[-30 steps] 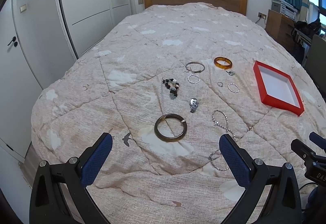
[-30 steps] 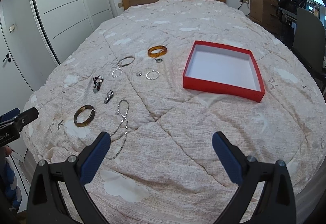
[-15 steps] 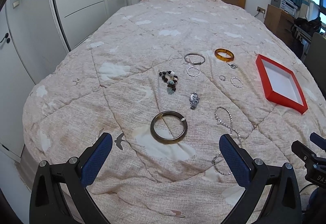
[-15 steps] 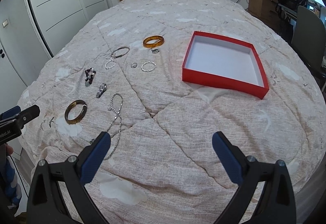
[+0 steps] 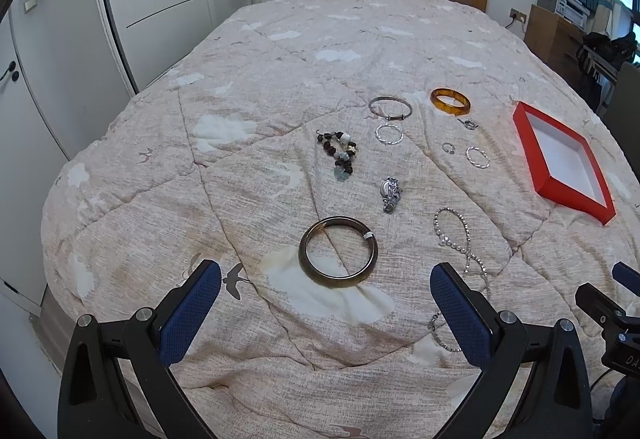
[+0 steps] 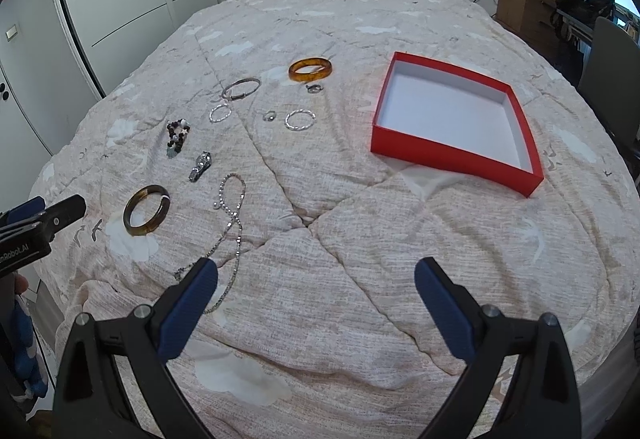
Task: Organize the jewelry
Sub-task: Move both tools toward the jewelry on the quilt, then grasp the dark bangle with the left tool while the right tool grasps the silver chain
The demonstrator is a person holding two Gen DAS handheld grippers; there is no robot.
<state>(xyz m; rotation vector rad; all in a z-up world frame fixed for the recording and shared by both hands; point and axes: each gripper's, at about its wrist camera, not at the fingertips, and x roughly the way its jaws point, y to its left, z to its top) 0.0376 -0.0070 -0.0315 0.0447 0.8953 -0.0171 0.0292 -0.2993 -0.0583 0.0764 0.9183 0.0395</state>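
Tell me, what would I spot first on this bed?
Probably the bright red box, empty, on the right side of the bedspread. Left of it lies scattered jewelry: an amber bangle far back and a dark bangle just ahead of the open left gripper.

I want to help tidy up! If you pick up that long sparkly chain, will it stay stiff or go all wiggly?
The sparkly chain necklace will probably go wiggly: it lies in loose loops and curves on the quilt. It looks thin, so likely light. Grabbed at one spot, the rest would probably dangle.
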